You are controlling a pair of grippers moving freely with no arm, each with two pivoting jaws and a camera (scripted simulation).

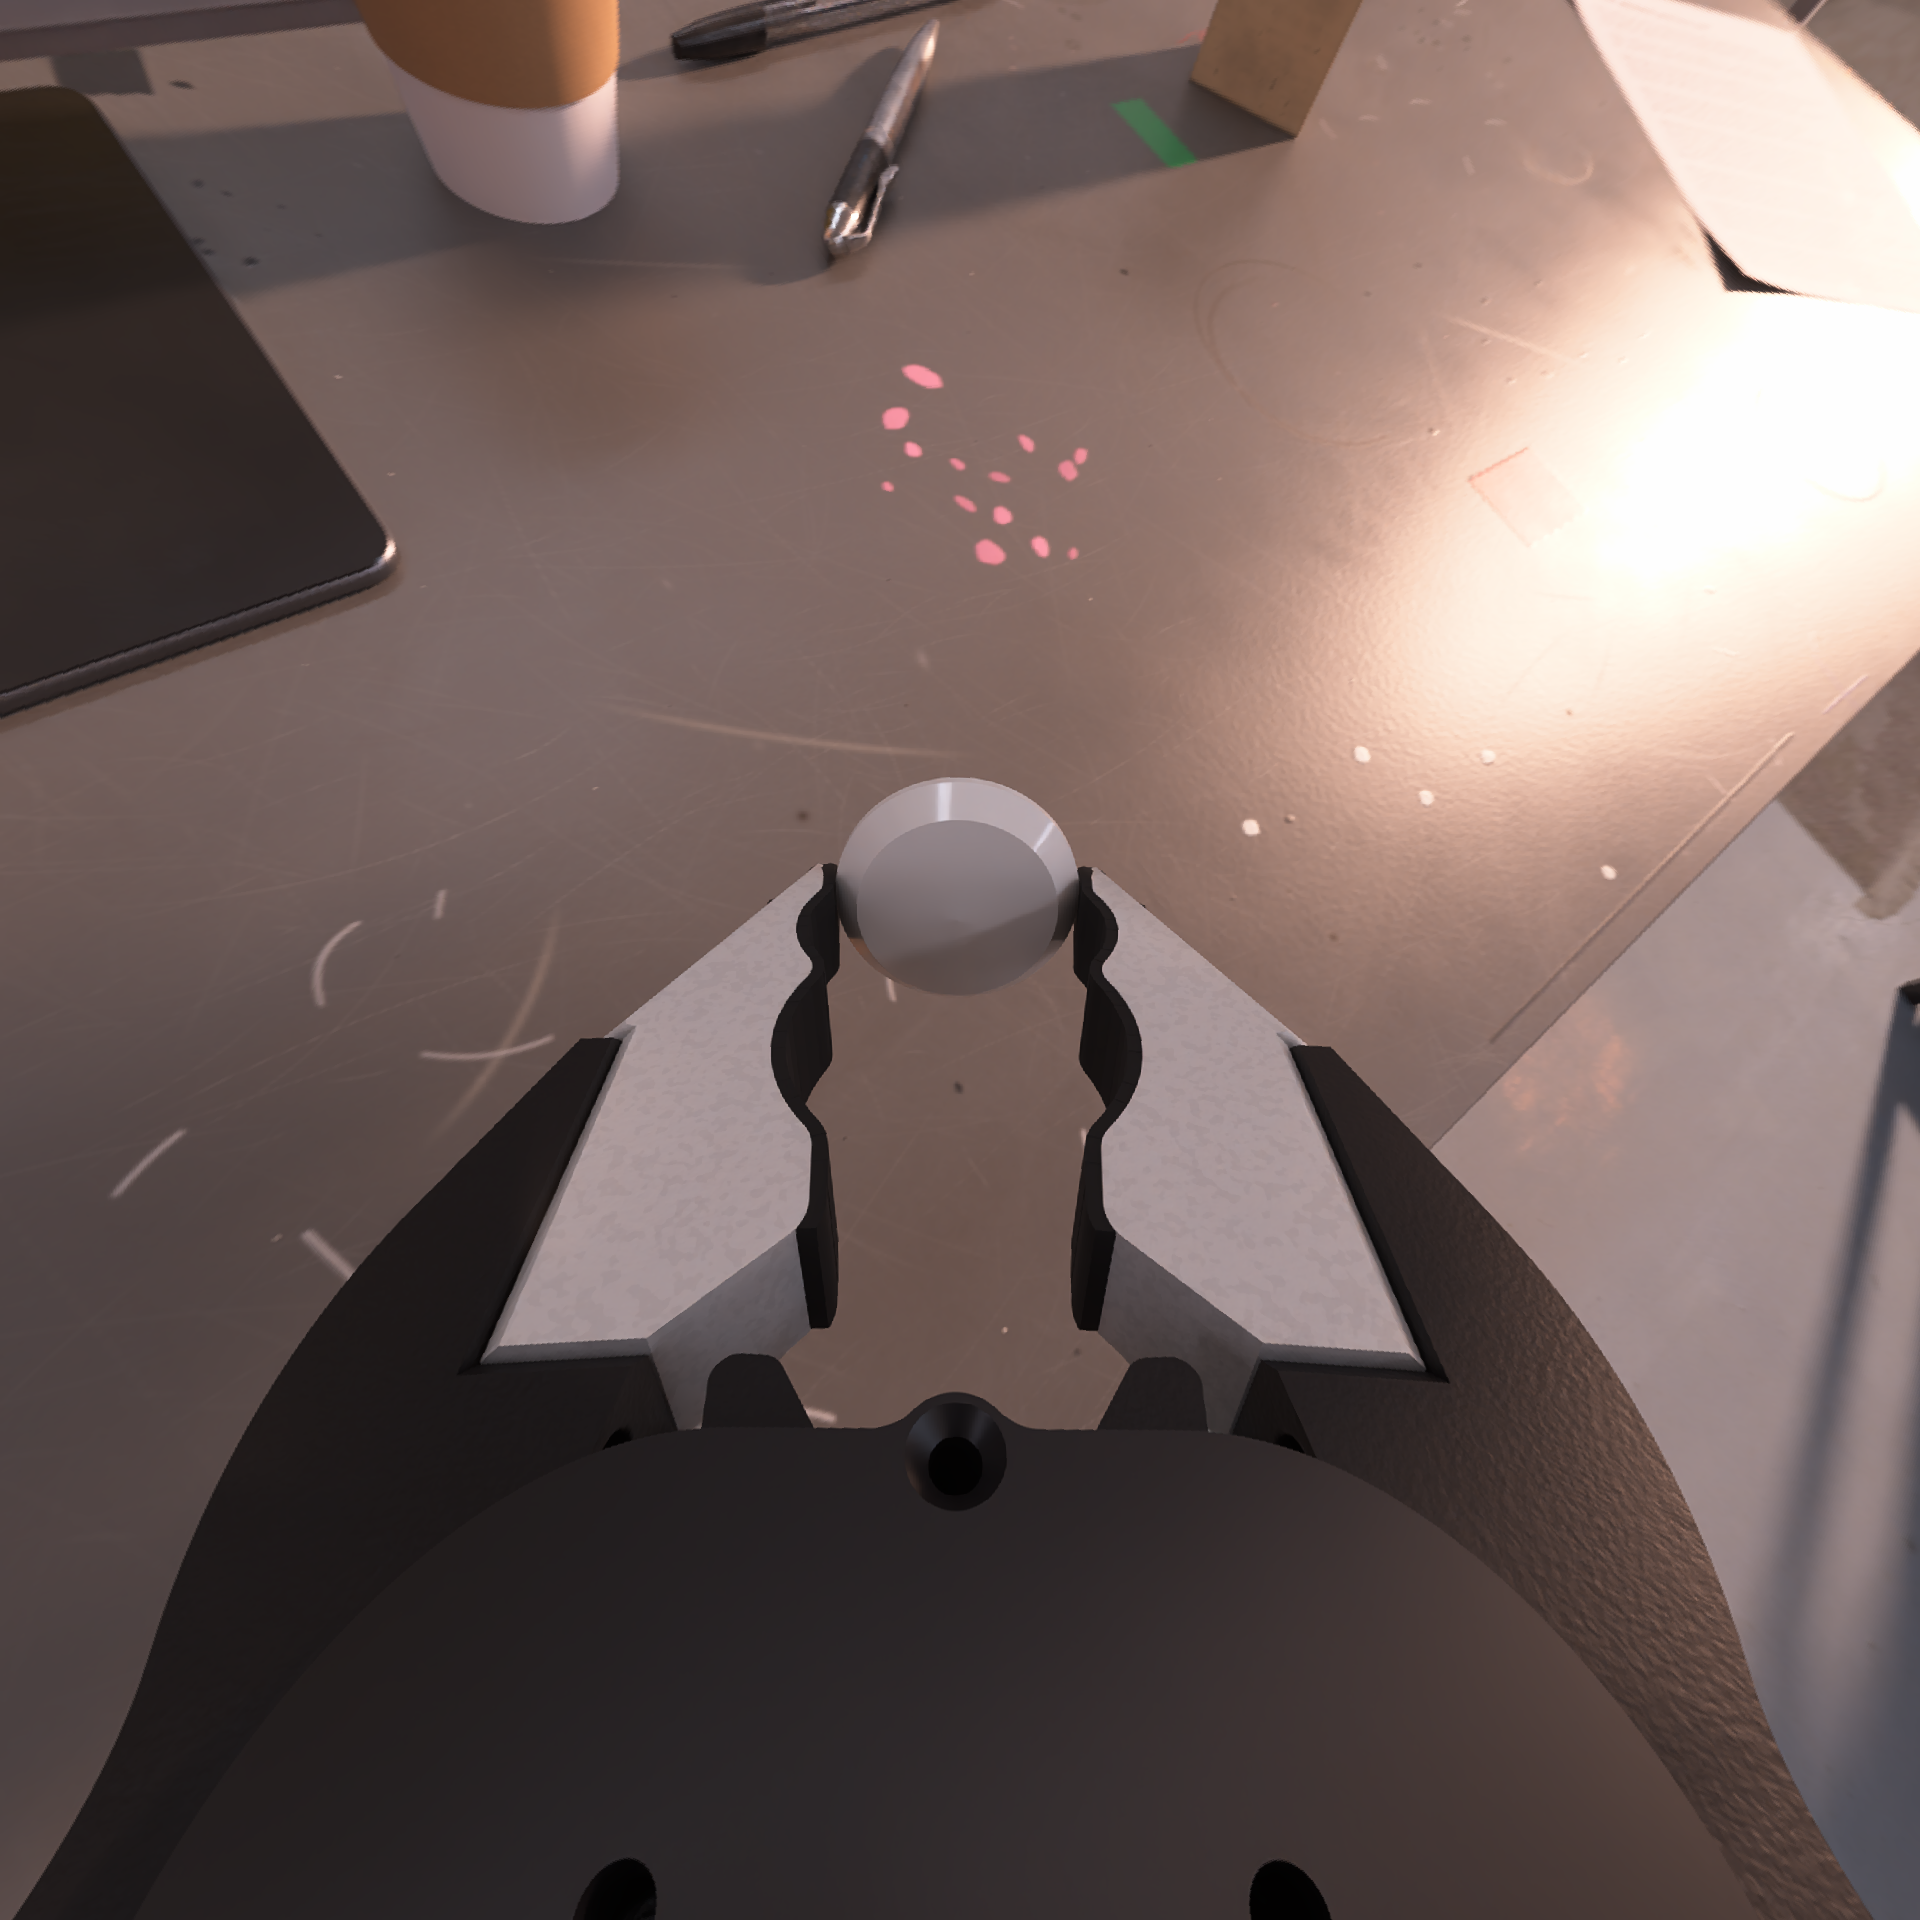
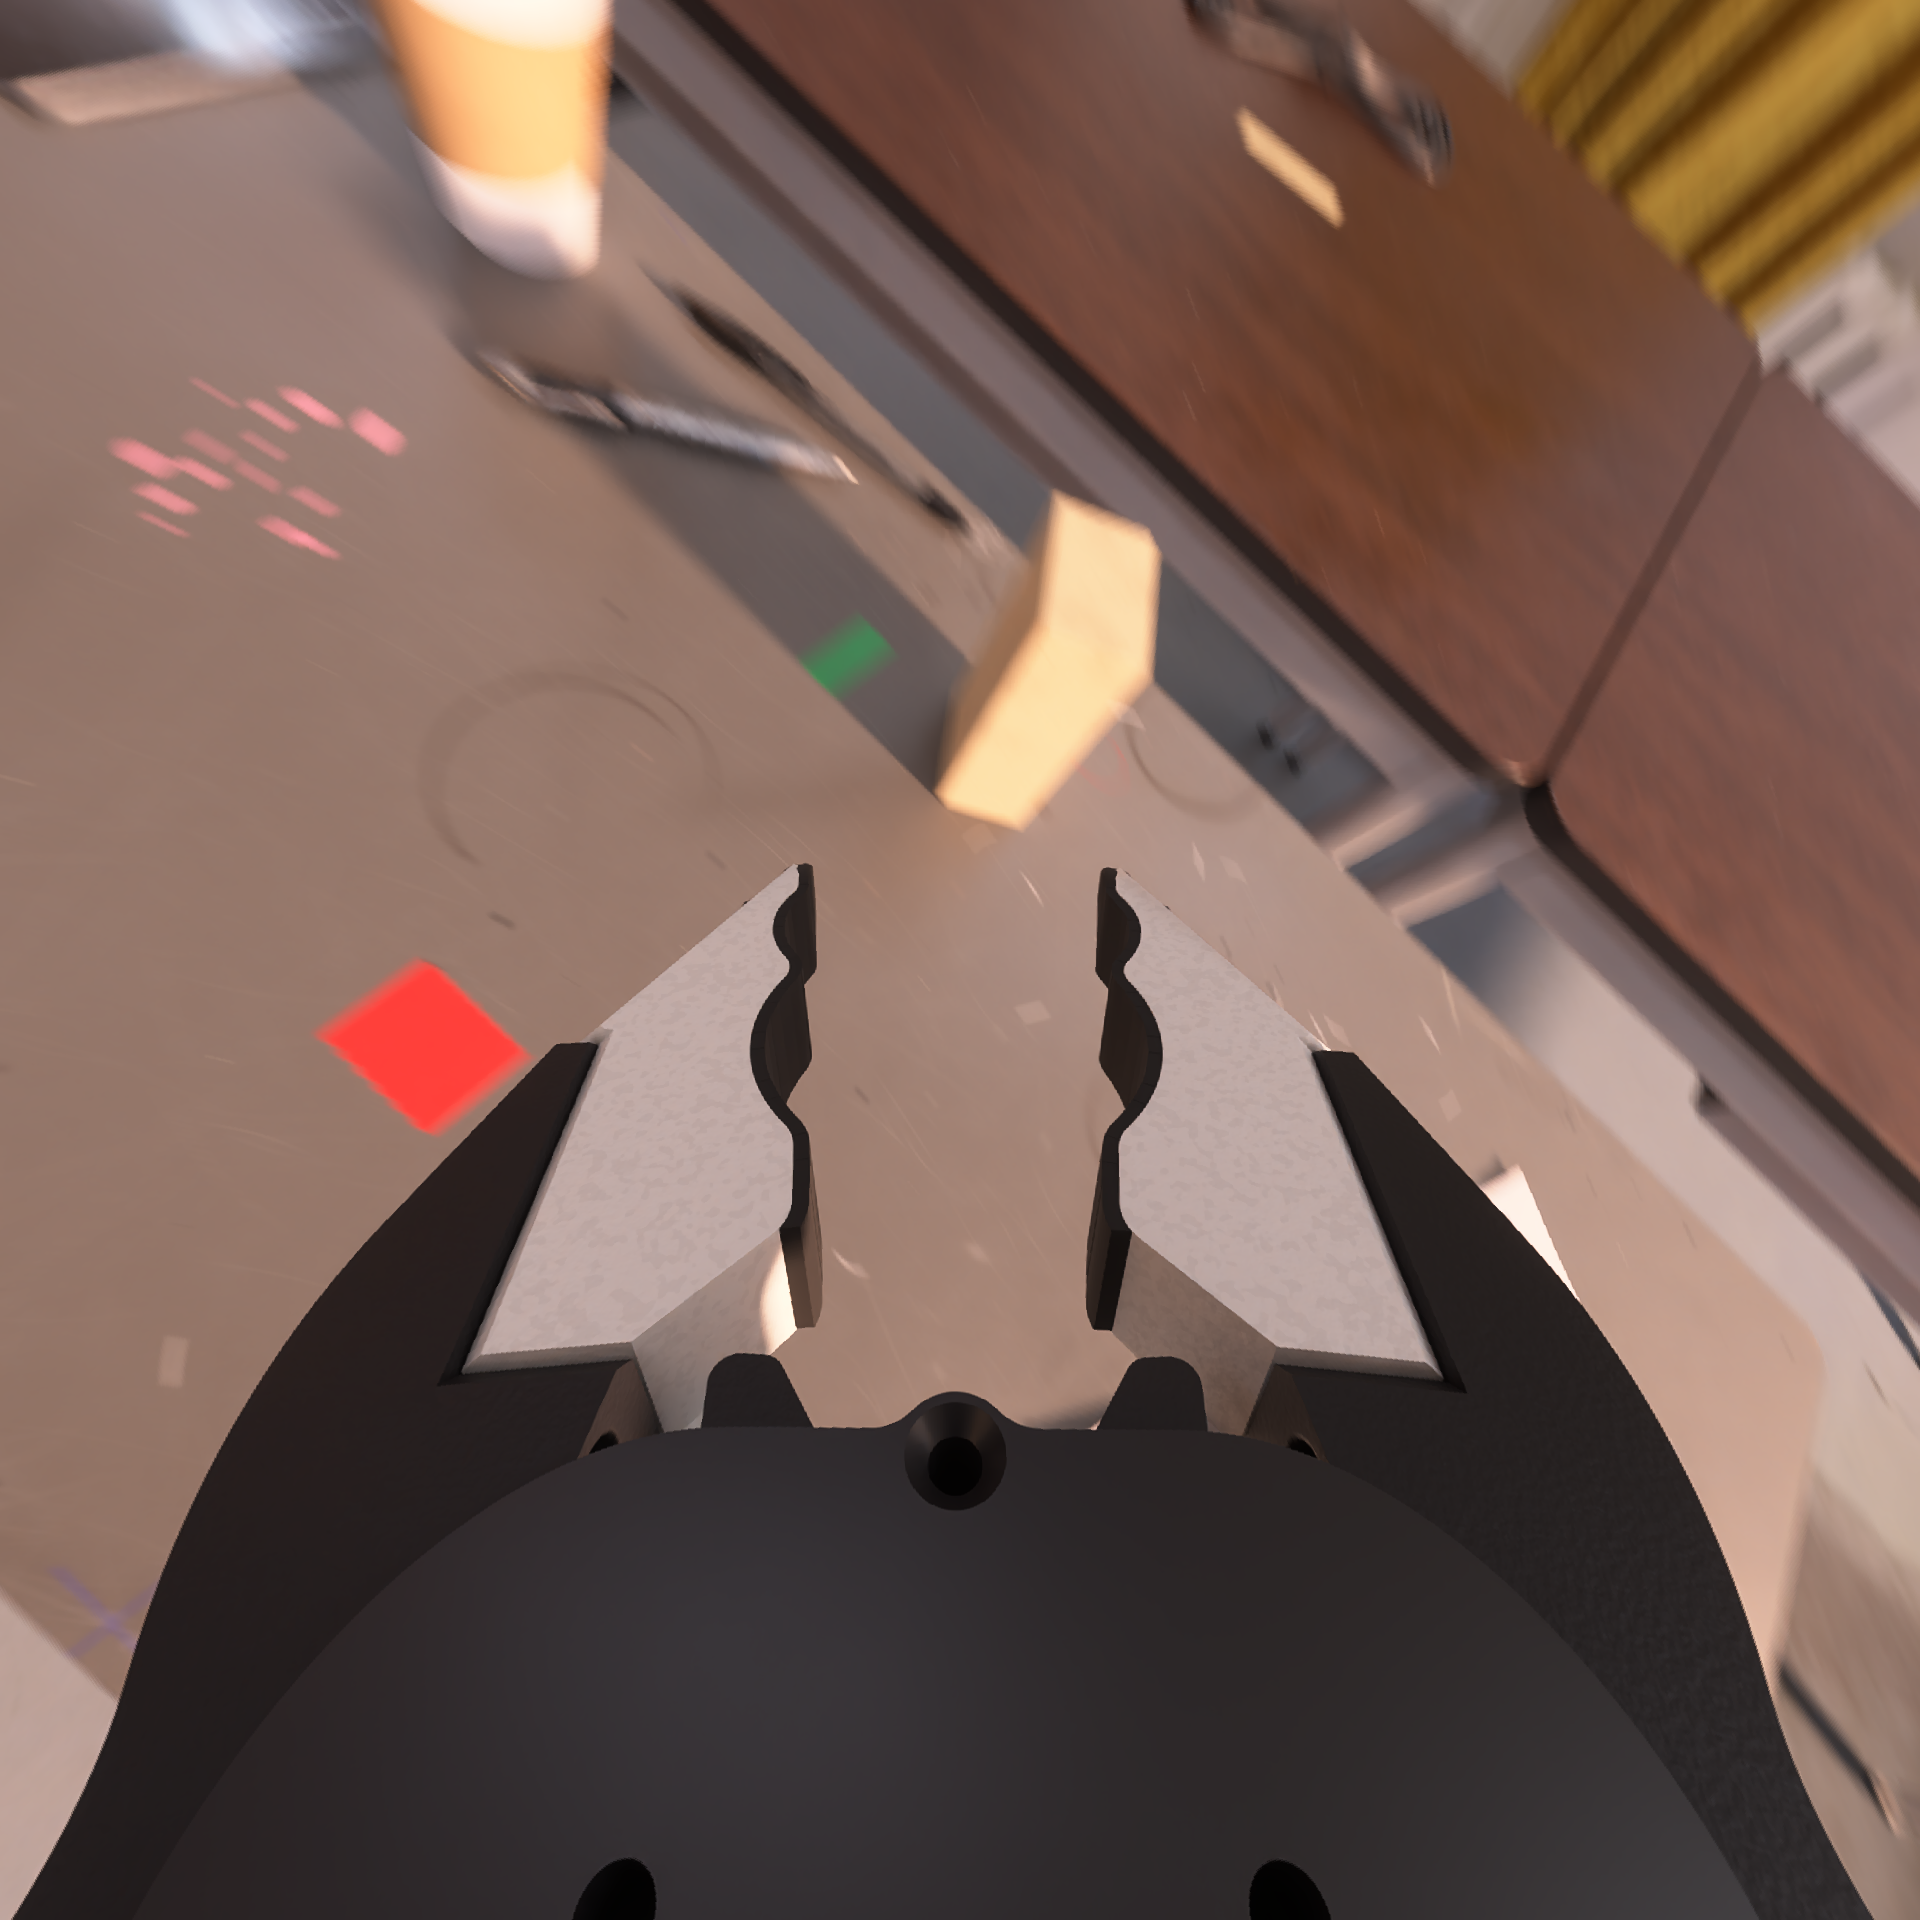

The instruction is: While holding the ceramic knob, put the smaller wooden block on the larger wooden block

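My left gripper (image 1: pixel 957 902) has its fingers clamped on the white ceramic knob (image 1: pixel 956 899), pinched at the tips and held above the grey bench (image 1: pixel 623 644). Left wrist view: paper cup (image 1: pixel 509 104) at 11 o'clock, silver pen (image 1: pixel 878 145) at 12, a wooden block (image 1: pixel 1273 52) at 1, cut off by the frame. My right gripper (image 2: pixel 957 902) has fingers apart, nothing between them. Right wrist view, blurred: a pale wooden block (image 2: pixel 1049 675) stands on the bench just beyond the tips at 12 o'clock, green mark (image 2: pixel 850 652) beside it, red mark (image 2: pixel 421 1042) at 9. I cannot tell which block is which.
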